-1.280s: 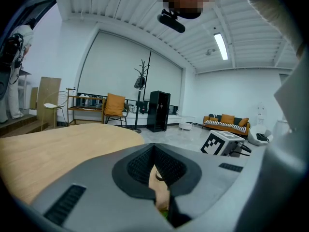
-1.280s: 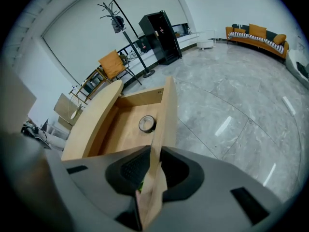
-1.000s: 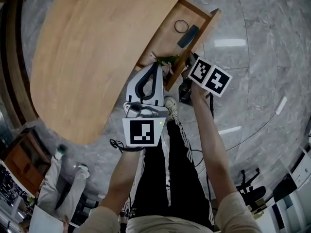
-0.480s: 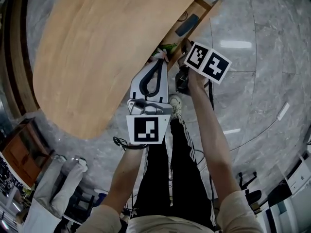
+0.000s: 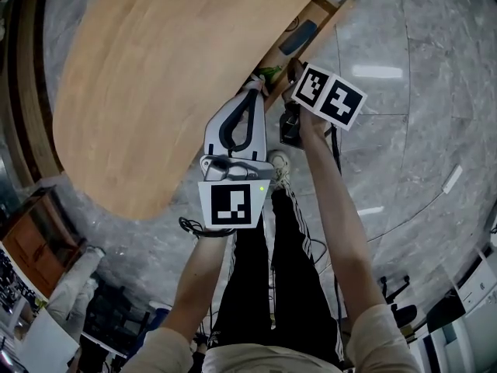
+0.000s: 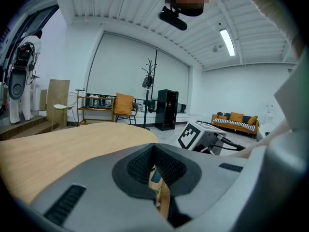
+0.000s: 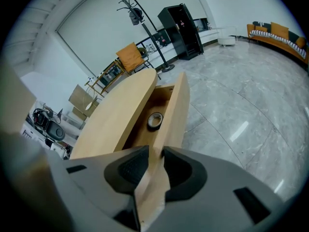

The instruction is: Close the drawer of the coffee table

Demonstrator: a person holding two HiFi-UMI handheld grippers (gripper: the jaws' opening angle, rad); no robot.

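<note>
The oval wooden coffee table has its drawer sticking out a short way at the upper right. Inside lie a tape roll, a dark flat object and something green. My right gripper straddles the top edge of the drawer front. Its jaws have just been opening slightly, but the panel still sits between the pads with no gap showing. My left gripper hangs just off the table edge beside the drawer's near corner, fingertips together and holding nothing.
The person's legs and a white shoe stand on the grey marble floor close to the table edge. Farther off in the room are a coat stand, a black cabinet, an orange chair and a sofa.
The drawer has slid further in under the table top, and my right gripper went with it toward the table. Over the last half second nothing visibly moved.
</note>
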